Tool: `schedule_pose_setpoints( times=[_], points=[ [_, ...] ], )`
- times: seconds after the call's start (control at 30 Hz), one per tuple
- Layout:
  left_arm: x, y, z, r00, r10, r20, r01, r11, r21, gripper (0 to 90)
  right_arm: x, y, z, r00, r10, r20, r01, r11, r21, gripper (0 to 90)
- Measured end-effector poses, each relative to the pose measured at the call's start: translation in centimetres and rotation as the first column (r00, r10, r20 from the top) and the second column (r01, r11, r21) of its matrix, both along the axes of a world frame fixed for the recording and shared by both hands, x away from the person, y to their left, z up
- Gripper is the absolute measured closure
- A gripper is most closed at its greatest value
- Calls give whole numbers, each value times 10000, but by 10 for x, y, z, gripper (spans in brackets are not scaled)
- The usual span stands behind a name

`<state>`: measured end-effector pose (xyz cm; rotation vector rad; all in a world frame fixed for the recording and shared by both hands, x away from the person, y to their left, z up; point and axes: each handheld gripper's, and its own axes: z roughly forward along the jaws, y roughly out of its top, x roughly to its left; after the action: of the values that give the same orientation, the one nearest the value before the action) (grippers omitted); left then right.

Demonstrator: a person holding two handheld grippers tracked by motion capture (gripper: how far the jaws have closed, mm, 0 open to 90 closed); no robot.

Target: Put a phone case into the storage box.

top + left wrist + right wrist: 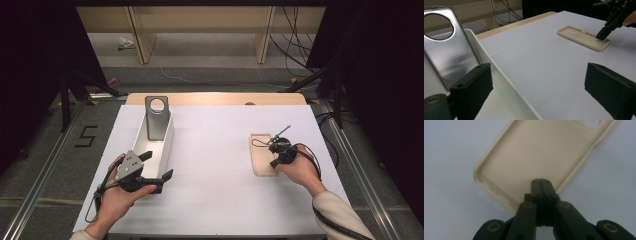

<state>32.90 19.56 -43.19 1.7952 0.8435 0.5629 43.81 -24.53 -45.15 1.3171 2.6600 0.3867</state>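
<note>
White table (215, 150) — right gripper (540, 180) closed, perhaps touching case (534, 157).

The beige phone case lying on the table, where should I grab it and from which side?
Probably a long side wall. The beige phone case lies flat, open side up, with a thin raised rim all round. Come from above, one jaw inside the shell and one outside, pinching mid-wall, away from the camera cutout. The right gripper, now shut, sits at its near end.
</note>
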Motion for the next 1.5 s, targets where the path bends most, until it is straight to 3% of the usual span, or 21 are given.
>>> schedule_pose_setpoints(
  times=[0.17,0.23,0.3,0.43,0.57,0.7,0.8,0.83,0.87,0.93,0.97,1.07,1.1,1.17,1.27,1.3,1.37,1.5],
  points=[
    [0,0,0,10000,12,-4,-12,10000,-13,75,-3,-1,5,9990,211,397,-223,9992,319,740],
    [0,0,0,10000,-12,-2,12,10000,11,74,-4,-1,7,9955,680,652,-699,9972,272,634],
    [0,0,0,10000,-5,-7,5,10000,6,74,-7,1,10,9803,1658,1074,-1671,9859,35,546],
    [-1,0,0,10000,-12,10,12,10000,5,75,-10,5,19,9536,2632,1465,-2592,9647,-457,425],
    [-1,0,0,10000,-32,-6,32,10000,16,76,-13,9,21,9238,3583,1351,-3457,9321,-1085,352],
    [0,0,0,10000,-37,-12,37,10000,14,76,-18,14,18,8961,4343,914,-4163,8940,-1658,318],
    [-1,0,0,10000,-37,0,37,10000,8,75,-19,18,15,8846,4617,663,-4425,8756,-1935,299],
    [-1,0,0,10000,-38,-4,38,10000,8,76,-20,19,14,8771,4763,618,-4559,8661,-2051,300],
    [-1,0,0,10000,-32,-5,32,10000,4,76,-21,21,13,8810,4704,512,-4503,8668,-2142,301],
    [0,0,0,10000,-29,0,29,10000,7,75,-21,23,12,8673,4964,379,-4747,8475,-2374,307],
    [0,0,0,10000,-33,1,33,10000,11,75,-22,24,11,8687,4944,321,-4728,8467,-2441,311],
    [0,0,0,10000,-62,-16,62,10000,19,76,-21,26,9,8502,5260,222,-5001,8201,-2782,328],
    [0,0,0,10000,-59,-18,59,10000,23,76,-21,27,9,8498,5269,183,-5006,8174,-2851,332],
    [0,0,0,10000,-58,-35,59,10000,35,76,-20,29,8,8400,5423,158,-5122,8023,-3065,334],
    [0,0,0,10000,-58,-40,58,10000,28,75,-18,33,7,8344,5511,18,-5198,7881,-3295,346],
    [0,0,0,10000,-63,-38,63,10000,16,75,-18,35,7,8362,5484,-39,-5174,7865,-3374,349],
    [0,0,0,10000,-67,-29,67,10000,24,75,-17,37,5,8288,5594,-137,-5283,7742,-3485,354],
    [0,0,0,10000,-78,-30,78,10000,17,75,-18,40,2,8214,5698,-263,-5408,7632,-3537,361]
  ],
)
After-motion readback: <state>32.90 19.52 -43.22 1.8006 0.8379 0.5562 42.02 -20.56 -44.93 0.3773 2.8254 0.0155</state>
